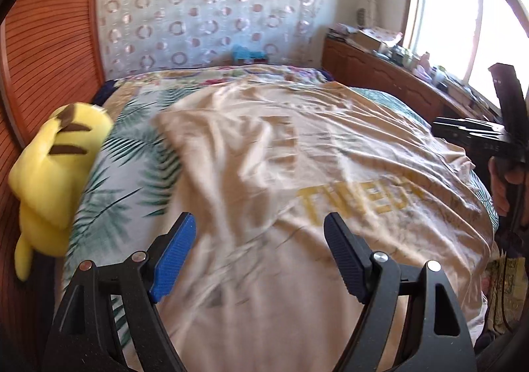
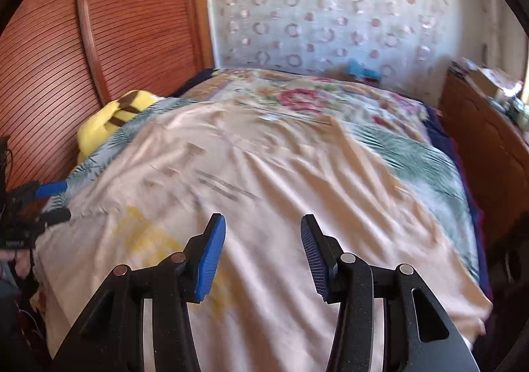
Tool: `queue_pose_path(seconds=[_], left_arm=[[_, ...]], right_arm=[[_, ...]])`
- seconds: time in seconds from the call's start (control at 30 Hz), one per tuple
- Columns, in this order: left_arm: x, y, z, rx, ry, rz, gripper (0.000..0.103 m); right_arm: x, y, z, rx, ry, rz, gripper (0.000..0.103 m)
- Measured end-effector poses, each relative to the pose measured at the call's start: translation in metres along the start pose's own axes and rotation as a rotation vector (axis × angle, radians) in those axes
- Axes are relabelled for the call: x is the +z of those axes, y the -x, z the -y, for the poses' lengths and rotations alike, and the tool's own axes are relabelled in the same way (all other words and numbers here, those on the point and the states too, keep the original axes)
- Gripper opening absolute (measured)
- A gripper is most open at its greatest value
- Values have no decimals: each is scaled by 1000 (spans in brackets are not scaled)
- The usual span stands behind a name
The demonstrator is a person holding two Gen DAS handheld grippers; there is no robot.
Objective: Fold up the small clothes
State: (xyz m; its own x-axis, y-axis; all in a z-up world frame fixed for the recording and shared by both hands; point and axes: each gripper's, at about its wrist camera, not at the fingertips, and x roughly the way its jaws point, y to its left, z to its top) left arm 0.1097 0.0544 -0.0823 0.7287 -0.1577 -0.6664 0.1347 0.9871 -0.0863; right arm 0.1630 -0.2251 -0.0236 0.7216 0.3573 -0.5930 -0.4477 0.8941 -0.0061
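shirt laid out flat, folding barely begun

a cream shirt (image 1: 297, 173) with yellow lettering lies spread across the bed (image 1: 132, 140), covering most of the leaf-print sheet. one fold seems to be in: in the left wrist view a flap on the plush (image 1: 56, 173) side of the shirt lies turned inward over the body, though blur makes its edge hard to trace. the rest is a single open layer with loose wrinkles, so by my reading most of the folding is left: the side away from the plush, then the lengthwise folds.

the left gripper (image 1: 259, 253) hovers over the shirt's near part, on the plush side, jaws spread wide with nothing between them. the right gripper (image 2: 263, 253) hangs over the shirt further from the plush, jaws parted about halfway and empty; no cloth touches either pad. both hands are free of the shirt, which suggests a pause between folds rather than a grip in progress.

the plush sits off the shirt, against the wooden headboard (image 1: 49, 58), and does not block the work.
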Motion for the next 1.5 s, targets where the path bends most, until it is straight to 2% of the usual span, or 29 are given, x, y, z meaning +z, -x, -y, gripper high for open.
queue_pose_path(seconds=[0.27, 0.4, 0.53, 0.67, 0.87, 1.03, 1.23, 1.27, 1.33, 1.37, 1.4, 1.5], left_arm=[[18, -38, 50, -60, -104, -64, 80], [25, -54, 66, -64, -144, -103, 80], [28, -65, 75, -58, -173, -136, 80], [25, -77, 82, -50, -196, -173, 80], [24, -80, 85, -57, -192, -182, 84], [23, -80, 86, -60, -194, -184, 85], [21, -79, 86, -47, -179, -169, 85], [20, -78, 85, -43, -174, -161, 85], [17, -76, 85, -45, -178, -151, 85], [17, -75, 84, -45, -173, -151, 85], [17, -76, 84, -45, -175, -152, 85], [18, -77, 84, -51, -173, -155, 86]], right_arm=[[-58, 69, 85, -154, -127, -9, 49], [-84, 90, 127, -211, -195, -36, 50], [-99, 102, 148, -248, -253, -78, 51], [-111, 108, 160, -217, -317, -94, 51], [-105, 109, 165, -188, -346, -90, 51], [-92, 77, 179, -159, -398, -125, 51], [-83, 72, 191, -123, -440, -136, 50], [-82, 72, 187, -122, -428, -135, 46], [-81, 74, 182, -126, -393, -129, 30], [-79, 74, 179, -147, -368, -130, 26], [-78, 72, 175, -161, -345, -132, 17], [-72, 74, 163, -202, -283, -124, 7]])
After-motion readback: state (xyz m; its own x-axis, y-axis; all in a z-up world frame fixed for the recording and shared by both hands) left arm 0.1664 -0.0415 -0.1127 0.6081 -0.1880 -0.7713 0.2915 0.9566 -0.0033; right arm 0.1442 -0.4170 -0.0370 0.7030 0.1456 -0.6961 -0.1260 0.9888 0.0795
